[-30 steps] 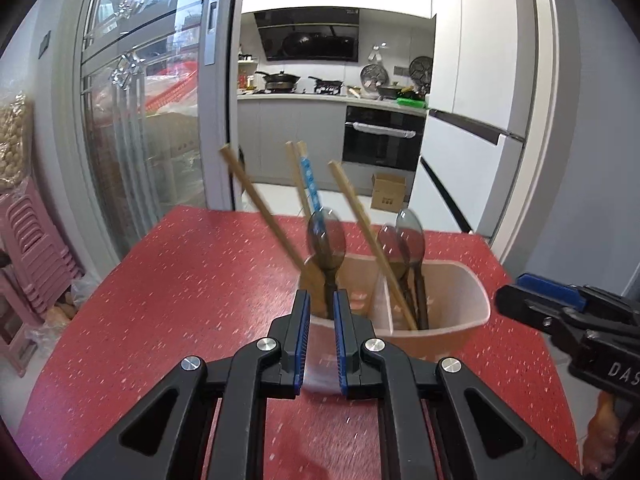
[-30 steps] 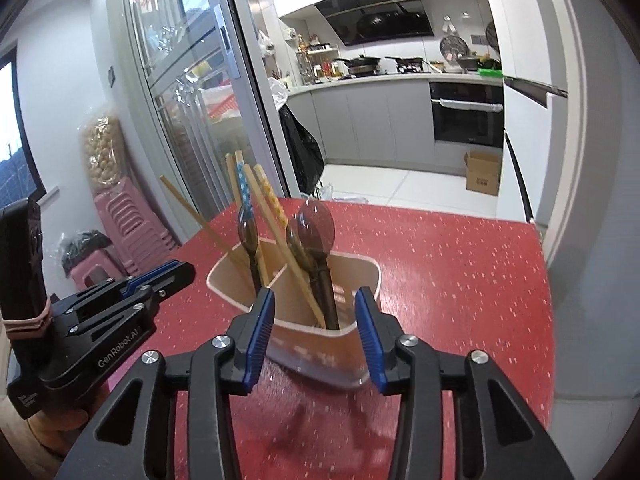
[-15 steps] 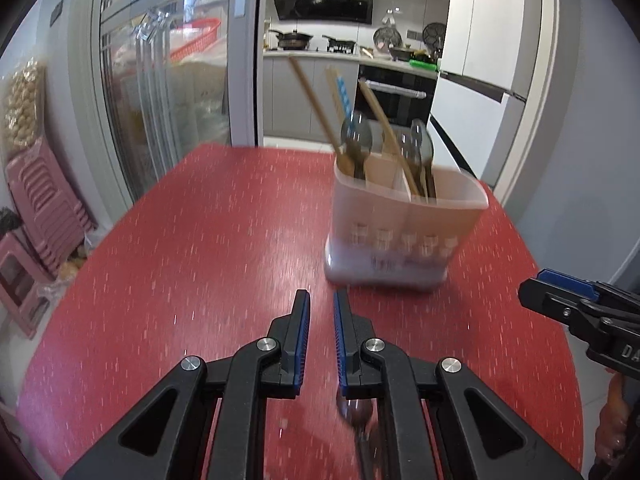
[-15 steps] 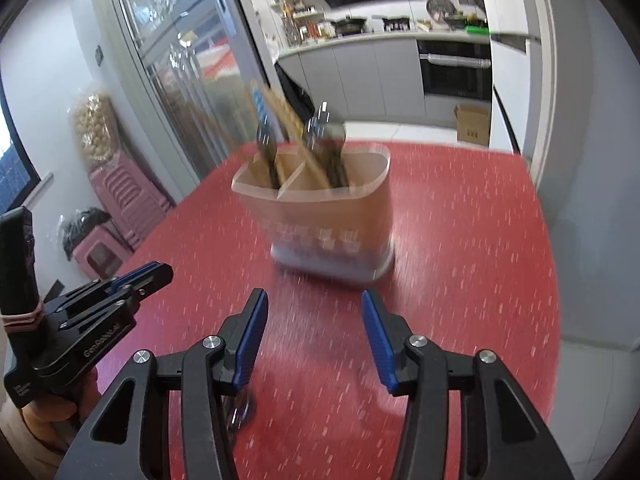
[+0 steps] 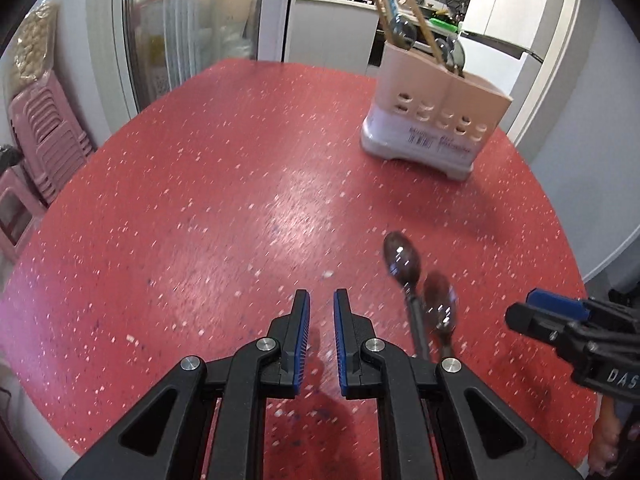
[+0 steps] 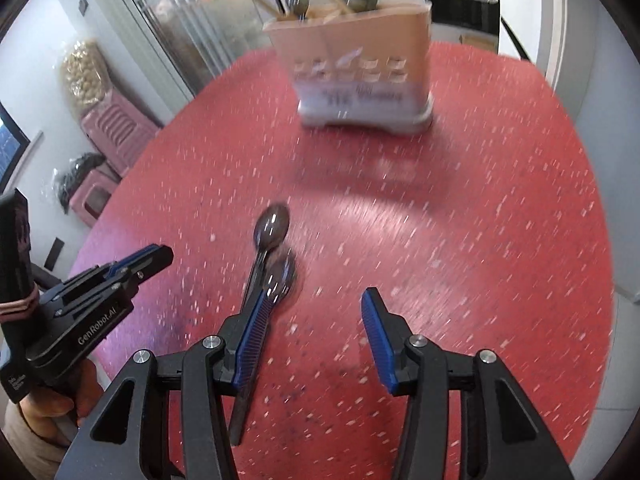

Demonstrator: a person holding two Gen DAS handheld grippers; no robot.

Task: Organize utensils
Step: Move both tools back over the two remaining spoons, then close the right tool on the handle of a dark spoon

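Two dark metal spoons, loose near the red speckled bench's near edge. Right gripper fingers released, just widened, nothing between; left gripper clenched, empty. Straddle one handle, avoiding its neighbour.

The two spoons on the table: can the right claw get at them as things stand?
Probably yes. The right claw is open and empty, the two spoons lie uncovered on the red table by its left finger, nothing between.

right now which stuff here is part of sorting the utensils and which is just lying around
Part of the job:
- two dark spoons lying on the red table
- utensil holder, with spoons and chopsticks standing in it
- left gripper, empty
- right gripper, open, empty

Lying about:
- pink stools
- bag of pale snacks
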